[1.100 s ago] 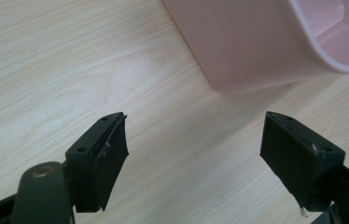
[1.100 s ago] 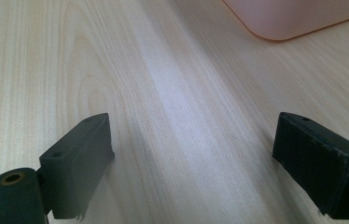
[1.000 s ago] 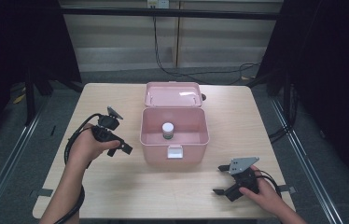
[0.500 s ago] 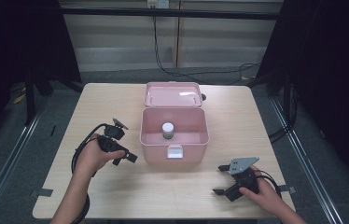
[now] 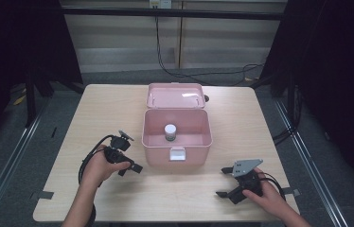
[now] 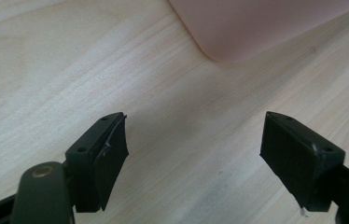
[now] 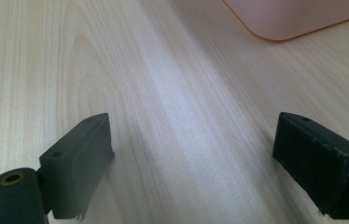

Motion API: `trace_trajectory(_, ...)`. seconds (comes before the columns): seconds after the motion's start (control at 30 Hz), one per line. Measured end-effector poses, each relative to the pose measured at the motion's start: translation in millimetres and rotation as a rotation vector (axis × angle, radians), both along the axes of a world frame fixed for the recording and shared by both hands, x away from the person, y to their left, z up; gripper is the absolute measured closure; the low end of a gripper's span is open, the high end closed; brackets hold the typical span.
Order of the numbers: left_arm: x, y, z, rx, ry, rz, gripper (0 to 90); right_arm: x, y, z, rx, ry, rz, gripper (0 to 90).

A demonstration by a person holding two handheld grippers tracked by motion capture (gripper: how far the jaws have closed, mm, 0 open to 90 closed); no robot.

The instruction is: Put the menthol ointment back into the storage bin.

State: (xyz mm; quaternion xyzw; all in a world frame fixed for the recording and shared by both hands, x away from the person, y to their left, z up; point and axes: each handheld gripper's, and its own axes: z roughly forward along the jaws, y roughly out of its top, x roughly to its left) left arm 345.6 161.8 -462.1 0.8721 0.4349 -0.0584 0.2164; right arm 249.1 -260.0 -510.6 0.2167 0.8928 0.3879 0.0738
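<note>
On the left, the left tongs (image 5: 127,162) lie low on the worktop (image 5: 94,109), spread and empty, just beside the pink box (image 5: 177,138). The box stands mid-worktop, lid open, a small white-capped jar (image 5: 170,132) upright inside. The jar looks light, rigid and smooth; gripping around its body seems safest. On the near right, the right tongs (image 5: 225,181) rest spread, empty.

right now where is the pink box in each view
High view: the open pink box sits mid-table, lid back, a small jar inside.
Left gripper view: one rounded corner of it at the top, right of centre.
Right gripper view: one rounded corner at the top right.
Shared landmark: the light wooden table.
</note>
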Motion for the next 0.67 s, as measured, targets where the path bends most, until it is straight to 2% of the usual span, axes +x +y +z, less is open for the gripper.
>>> trace_trajectory(0.13,-2.0,-3.5,-6.3,-0.005,-0.021,-0.013,22.3,0.1,-0.1,0.0,-0.001,-0.002,-0.001,11.2)
trace_trajectory(0.2,-3.2,-5.5,-8.7,-0.002,-0.055,-0.033,22.3,0.0,0.0,0.0,0.0,-0.001,0.0,11.2)
trace_trajectory(0.23,-4.2,-6.8,-10.5,-0.01,-0.085,-0.05,22.3,0.1,-0.1,0.0,0.0,-0.003,-0.001,11.2)
trace_trajectory(0.4,-6.5,-8.3,-12.8,-0.004,-0.121,-0.059,22.3,-0.4,0.1,0.1,-0.001,-0.002,-0.006,11.2)
trace_trajectory(0.53,-8.2,-8.7,-15.6,-0.004,-0.124,-0.064,22.0,-0.5,0.1,0.1,-0.001,-0.002,-0.007,11.2)
trace_trajectory(0.6,-8.4,-7.8,-14.3,0.003,-0.108,-0.06,22.2,-0.5,0.1,0.1,-0.001,-0.002,-0.007,11.2)
trace_trajectory(0.67,-8.6,-6.8,-10.8,-0.004,-0.117,-0.055,22.2,-0.5,0.1,0.1,-0.001,-0.002,-0.007,11.2)
